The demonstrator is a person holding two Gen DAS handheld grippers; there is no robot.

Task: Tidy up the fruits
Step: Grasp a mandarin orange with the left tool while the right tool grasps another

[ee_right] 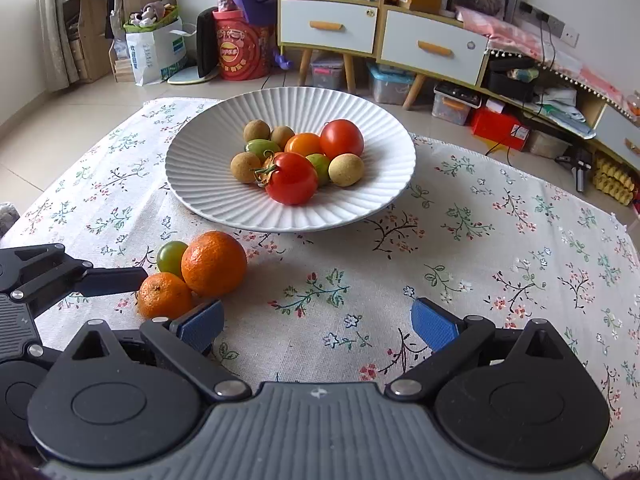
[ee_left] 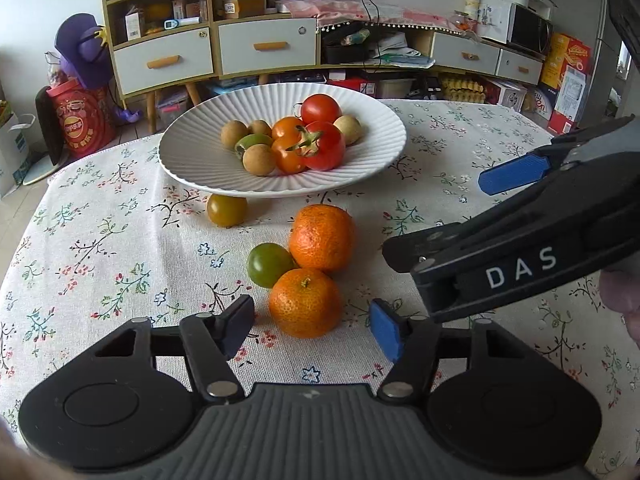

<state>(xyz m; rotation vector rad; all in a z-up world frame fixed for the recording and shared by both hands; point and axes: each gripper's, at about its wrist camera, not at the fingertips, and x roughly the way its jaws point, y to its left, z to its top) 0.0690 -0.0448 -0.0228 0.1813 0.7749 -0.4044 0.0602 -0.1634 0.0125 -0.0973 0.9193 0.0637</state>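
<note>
1. A floral tablecloth [ee_left: 100, 240] fills mid-frame.
2. The near mandarin [ee_left: 305, 303], stem up, sits lower centre between the left gripper [ee_left: 312, 330] pads, which stand apart, untouching.
3. The right gripper [ee_right: 318, 326] stands apart, empty.

Plate [ee_left: 192, 160]: white, ceramic-looking, ribbed, soft sheen. Tablecloth [ee_left: 100, 240]: woven cloth, matt, printed floral pattern. Near mandarin [ee_left: 305, 303] and far mandarin [ee_left: 322, 238]: pitted, dimpled peel, slight gloss. Green tomato [ee_left: 269, 265] and red tomato [ee_left: 323, 146]: smooth, glossy skin. Longans [ee_left: 259, 159]: dull, rough tan shell. Left gripper [ee_left: 312, 330]: matt black plastic, bright metal pins, textured blue pads [ee_left: 386, 330]. Cabinet [ee_left: 216, 20]: light wood frame.
</note>
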